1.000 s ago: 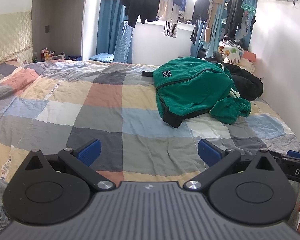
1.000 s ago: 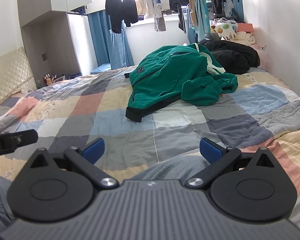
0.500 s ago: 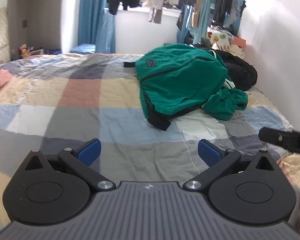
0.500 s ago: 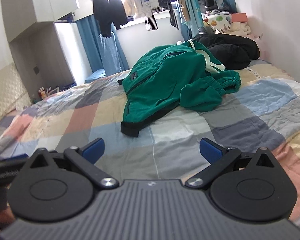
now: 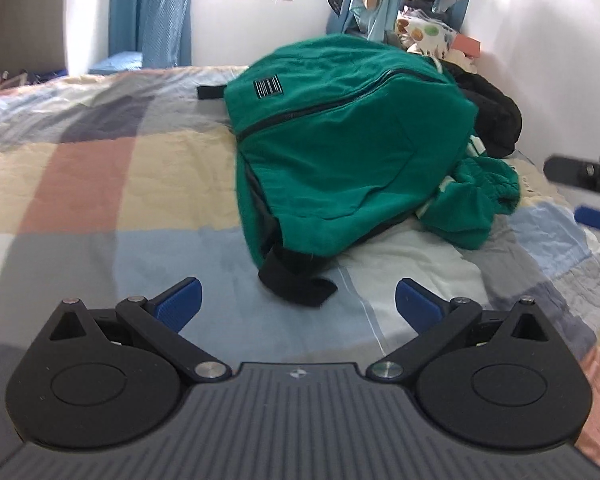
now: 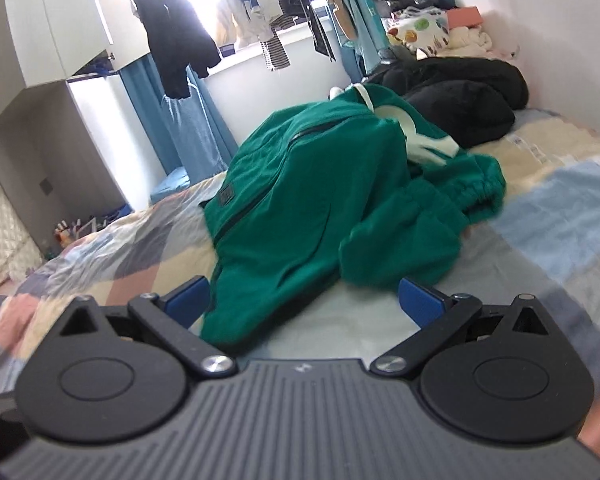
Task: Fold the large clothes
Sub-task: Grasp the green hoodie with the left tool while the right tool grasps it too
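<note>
Folding isn't begun yet: the green jacket [image 5: 352,152] is lying crumpled in a heap on the bed [image 5: 100,184], just in front of a black coat [image 6: 468,108]. Left gripper [image 5: 298,302] and right gripper [image 6: 304,298] are hovering near its hem, both w/ jaws wide apart, holding nothing. Chest patch [image 5: 267,88] has marks, too blurry to read.

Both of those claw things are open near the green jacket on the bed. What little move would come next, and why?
Probably ease the left gripper forward onto the black hem of the green jacket and close on it. Both grippers are open and empty, the jacket lies crumpled on the checked quilt, and that hem is the nearest loose edge for pulling it flat.
</note>
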